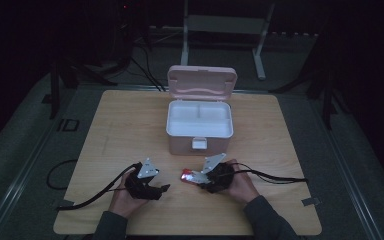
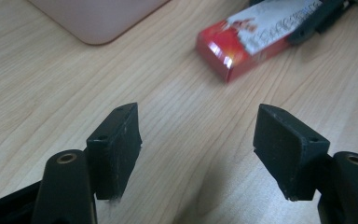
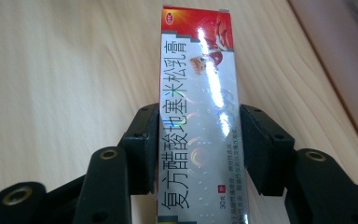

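Right now the red-and-silver carton (image 3: 198, 116) lies flat on the wooden table (image 1: 120, 130), just in front of the pink box (image 1: 199, 127) and near the table's front edge, w/ its red end pointing away from the right gripper (image 3: 198, 149). Its near half sits between that gripper's two black pads (image 3: 144, 149); left pad looks pressed on the carton's side, right pad touching or a hair off, can't tell for sure. Left gripper (image 2: 198, 154) hovers low over bare wood w/ fingers apart and nothing between them, aimed toward the carton's red end (image 2: 228, 51). Pink box stands mid-table, lid (image 1: 201, 82) flipped up at the back, white tray inside visible. Both hands come in from the table's front edge
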Available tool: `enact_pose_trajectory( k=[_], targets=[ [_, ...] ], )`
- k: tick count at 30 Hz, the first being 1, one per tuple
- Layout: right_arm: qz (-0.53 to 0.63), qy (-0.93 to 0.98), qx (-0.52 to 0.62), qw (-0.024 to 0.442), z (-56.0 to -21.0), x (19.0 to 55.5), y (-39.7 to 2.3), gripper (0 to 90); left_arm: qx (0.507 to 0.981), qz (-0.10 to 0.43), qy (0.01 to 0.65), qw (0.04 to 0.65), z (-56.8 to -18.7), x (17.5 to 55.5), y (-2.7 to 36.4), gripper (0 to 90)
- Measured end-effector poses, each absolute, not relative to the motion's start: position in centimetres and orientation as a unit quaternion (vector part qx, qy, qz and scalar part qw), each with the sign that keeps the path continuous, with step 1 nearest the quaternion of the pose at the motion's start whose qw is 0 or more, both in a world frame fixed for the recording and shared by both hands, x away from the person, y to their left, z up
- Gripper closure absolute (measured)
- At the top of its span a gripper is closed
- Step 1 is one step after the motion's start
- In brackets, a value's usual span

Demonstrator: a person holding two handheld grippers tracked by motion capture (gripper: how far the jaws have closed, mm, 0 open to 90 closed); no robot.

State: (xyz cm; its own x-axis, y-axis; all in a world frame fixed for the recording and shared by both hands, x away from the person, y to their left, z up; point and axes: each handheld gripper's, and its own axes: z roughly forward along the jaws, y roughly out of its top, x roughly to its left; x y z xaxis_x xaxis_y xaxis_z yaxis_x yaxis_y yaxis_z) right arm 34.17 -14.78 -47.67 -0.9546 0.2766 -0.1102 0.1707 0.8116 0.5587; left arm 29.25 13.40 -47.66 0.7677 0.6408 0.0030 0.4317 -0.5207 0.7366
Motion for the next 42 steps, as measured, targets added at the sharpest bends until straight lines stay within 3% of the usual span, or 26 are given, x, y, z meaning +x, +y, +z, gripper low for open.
enact_pose_trajectory(
  k=[13,19,23,28,42],
  targets=[
    [0.28,0.917,0.242,0.146,-45.4,32.7,-29.4,50.7,0.857,0.145,0.316,0.38,-47.4,29.4,14.3,32.6],
    [0.265,0.915,0.267,0.146,-46.4,31.7,-32.5,50.6,0.855,0.146,0.318,0.383,-47.3,29.5,14.5,33.0],
    [0.263,0.916,0.272,0.136,-47.1,31.4,-33.0,49.2,0.854,0.149,0.322,0.38,-47.3,29.7,14.7,30.7],
    [0.291,0.902,0.284,0.147,-46.3,31.5,-32.8,40.5,0.851,0.145,0.324,0.387,-46.9,29.9,15.0,30.6],
    [0.361,0.871,0.28,0.179,-40.5,35.5,-27.3,42.0,0.823,0.147,0.34,0.431,-42.5,33.8,15.8,33.7]
  ],
)
